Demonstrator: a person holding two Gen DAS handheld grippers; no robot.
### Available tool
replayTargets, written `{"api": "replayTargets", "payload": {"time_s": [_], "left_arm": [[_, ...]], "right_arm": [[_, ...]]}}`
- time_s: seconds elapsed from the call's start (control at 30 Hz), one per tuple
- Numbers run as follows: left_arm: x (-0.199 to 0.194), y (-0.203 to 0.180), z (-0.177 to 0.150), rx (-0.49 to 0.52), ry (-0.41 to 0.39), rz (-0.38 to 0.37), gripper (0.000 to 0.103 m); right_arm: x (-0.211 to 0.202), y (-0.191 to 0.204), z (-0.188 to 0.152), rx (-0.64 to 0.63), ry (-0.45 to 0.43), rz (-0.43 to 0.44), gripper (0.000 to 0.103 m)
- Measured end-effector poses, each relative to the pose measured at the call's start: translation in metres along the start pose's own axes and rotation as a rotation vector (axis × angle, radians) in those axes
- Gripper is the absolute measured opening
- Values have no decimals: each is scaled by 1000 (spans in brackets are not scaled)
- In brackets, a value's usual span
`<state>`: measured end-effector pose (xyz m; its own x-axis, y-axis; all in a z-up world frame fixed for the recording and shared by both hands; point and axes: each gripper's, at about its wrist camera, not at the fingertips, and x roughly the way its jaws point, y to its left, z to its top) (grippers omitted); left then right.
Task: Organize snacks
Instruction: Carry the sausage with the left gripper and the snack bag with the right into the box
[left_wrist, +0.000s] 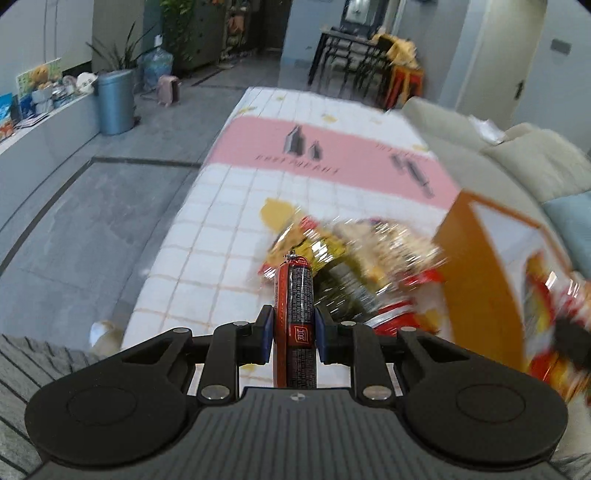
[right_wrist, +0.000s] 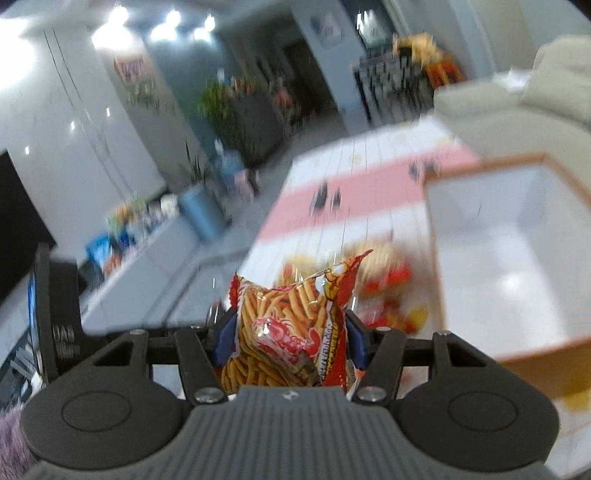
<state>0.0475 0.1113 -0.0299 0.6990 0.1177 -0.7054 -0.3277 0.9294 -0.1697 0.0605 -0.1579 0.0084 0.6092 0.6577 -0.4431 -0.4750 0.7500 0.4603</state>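
My left gripper (left_wrist: 293, 332) is shut on a red and black sausage stick (left_wrist: 294, 295) and holds it upright above the table. A blurred pile of snack packets (left_wrist: 351, 254) lies on the table just beyond it. An orange box with a white inside (left_wrist: 476, 266) stands at the right. My right gripper (right_wrist: 290, 338) is shut on a red bag of shrimp sticks (right_wrist: 291, 325), held above the table. The same orange box (right_wrist: 517, 258) is open and looks empty to its right. The pile of snacks (right_wrist: 373, 288) lies blurred behind the bag.
The table wears a white grid cloth with a pink band (left_wrist: 332, 147). A beige sofa (left_wrist: 517, 155) runs along the right. A blue bin (left_wrist: 114, 99) and a low shelf with toys stand at the left. Dark dining chairs (left_wrist: 351, 55) stand at the back.
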Motion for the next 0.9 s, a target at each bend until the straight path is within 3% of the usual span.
{"api": "replayTargets", "payload": {"time_s": [0.1,0.23,0.53,0.73,0.9], "left_arm": [[-17,-15,9,26,-53,-59,25],[-30,-44,19,68,-83,-123,25],[-21,-124,23,186,-67,-287,25],[12,-180,8,249,18,-316,25],[23,-196,-8,263,57,-309,25]], "right_arm": [[-29,-11,17,16,-146,-10,58],[-48,-46,29,75,-237,-73,58],[-56,-143,26,306,-199,-234,58],[-61,-172,17,345,-207,-211,58],[-68,-179,9,366,-186,-220,58]]}}
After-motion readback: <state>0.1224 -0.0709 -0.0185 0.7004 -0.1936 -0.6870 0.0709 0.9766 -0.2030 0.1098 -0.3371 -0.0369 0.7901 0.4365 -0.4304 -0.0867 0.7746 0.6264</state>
